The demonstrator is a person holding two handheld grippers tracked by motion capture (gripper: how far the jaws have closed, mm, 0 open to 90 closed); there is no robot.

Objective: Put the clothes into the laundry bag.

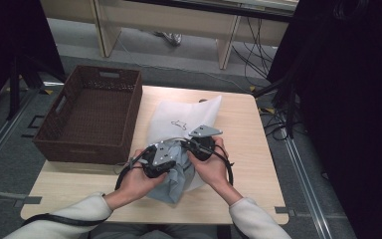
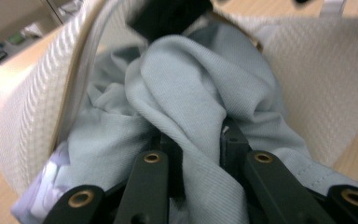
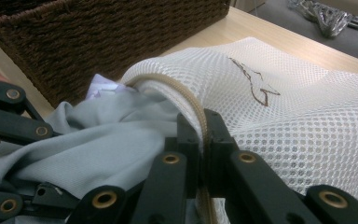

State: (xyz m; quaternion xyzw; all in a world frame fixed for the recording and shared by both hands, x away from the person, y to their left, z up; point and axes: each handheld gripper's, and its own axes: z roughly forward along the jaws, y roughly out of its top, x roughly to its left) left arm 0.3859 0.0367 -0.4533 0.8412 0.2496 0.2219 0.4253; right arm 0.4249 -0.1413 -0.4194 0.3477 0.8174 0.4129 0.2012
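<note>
Looks like lab or test room to me. My small wooden table (image 1: 238, 149) sits on grey floor (image 1: 179, 62); cables (image 1: 258, 50) trail beyond my grippers; black curtain (image 1: 348, 99) hangs off to right.

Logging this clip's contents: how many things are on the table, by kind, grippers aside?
Basket: 1, brown wicker.
Mesh bag: 1, white.
Garment: 1, light blue, partly inside the bag.
Total: 3.
The left gripper is shut on the garment; the right gripper is shut on the bag's rim.
</note>
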